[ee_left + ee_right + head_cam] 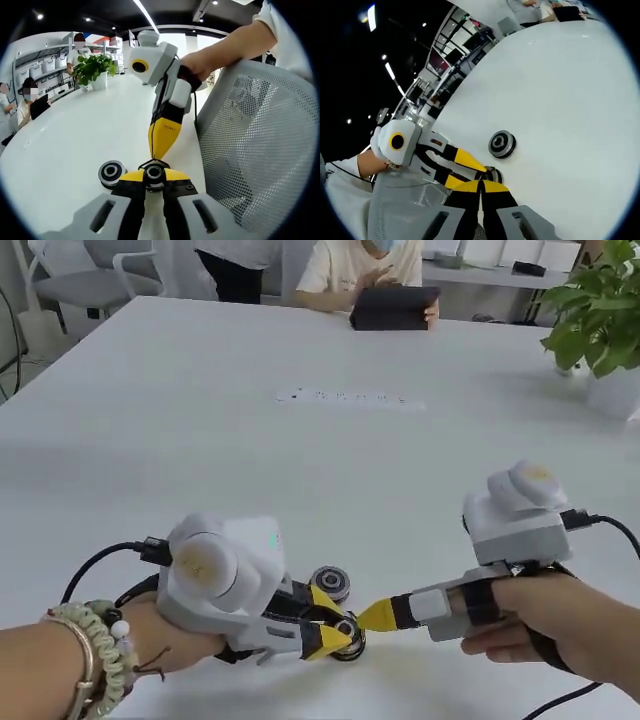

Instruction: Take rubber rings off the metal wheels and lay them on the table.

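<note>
We worked at a wide white table (300, 470). A mesh chair (250, 140) stood just beside its near edge in the left gripper view. At the far side a person (350, 265) sat with a dark tablet (392, 308), and a plant (598, 315) stood at the far right corner.

Near the front edge, the left gripper (335, 622) lay low over the tabletop, its yellow-tipped jaws clamped on either side of one metal wheel (153, 172). The right gripper (378, 616) came in from the other side and pointed straight at the left one. Its jaws were pressed together into a single yellow point, and that point touched the rim of the clamped wheel. In the left gripper view a thin dark loop, seemingly the rubber ring (151, 162), showed at that rim right under the yellow point. We could not tell whether the tips had any rubber nipped between them.

A second wheel (330, 582) lay flat on the table just beside the clamped one, on its far side, touched by neither gripper.
</note>
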